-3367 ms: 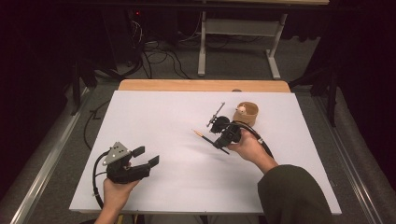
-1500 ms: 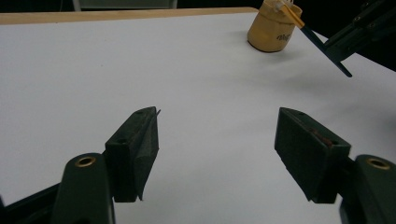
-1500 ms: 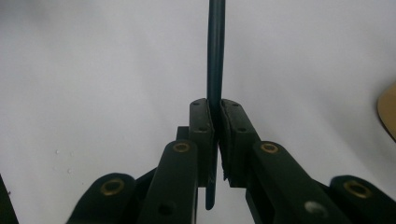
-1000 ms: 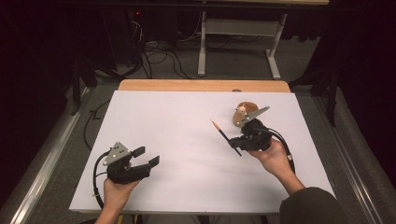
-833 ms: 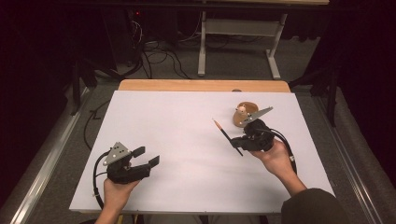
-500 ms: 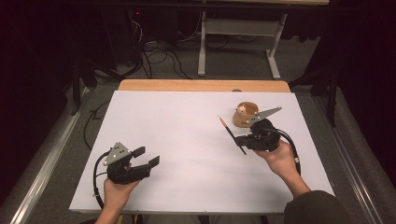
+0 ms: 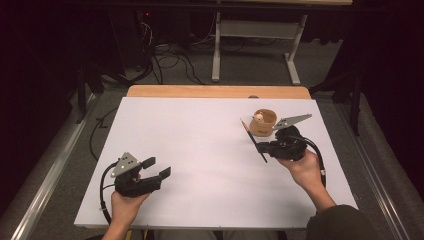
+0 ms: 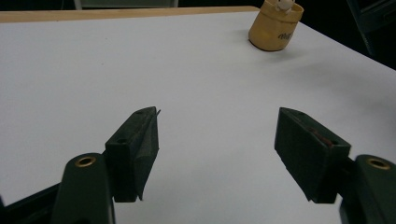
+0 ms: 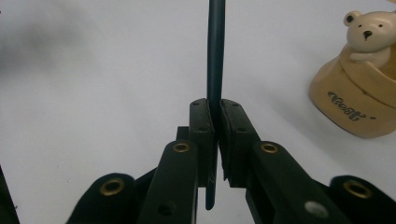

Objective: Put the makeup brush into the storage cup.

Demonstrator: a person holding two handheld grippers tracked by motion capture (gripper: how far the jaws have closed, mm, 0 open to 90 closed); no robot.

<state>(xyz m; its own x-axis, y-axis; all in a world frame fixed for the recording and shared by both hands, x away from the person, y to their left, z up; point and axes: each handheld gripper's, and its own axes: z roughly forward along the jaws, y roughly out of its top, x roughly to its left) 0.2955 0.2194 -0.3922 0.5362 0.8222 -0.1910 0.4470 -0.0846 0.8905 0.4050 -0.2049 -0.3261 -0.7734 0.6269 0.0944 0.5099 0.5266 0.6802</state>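
R gripper (image 9: 215, 140) clamps pencil (image 7: 254, 140) near bear cup (image 7: 263, 123), L gripper (image 8: 224, 154) jaws wide, idle; thin grip, pencil could pivot/slip.

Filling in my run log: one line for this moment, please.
right gripper: shut on pencil | left gripper: open, idle | cup: beside pencil

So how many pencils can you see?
1. The pencil is clamped in the right gripper, beside the bear cup. More could be hidden inside the cup.
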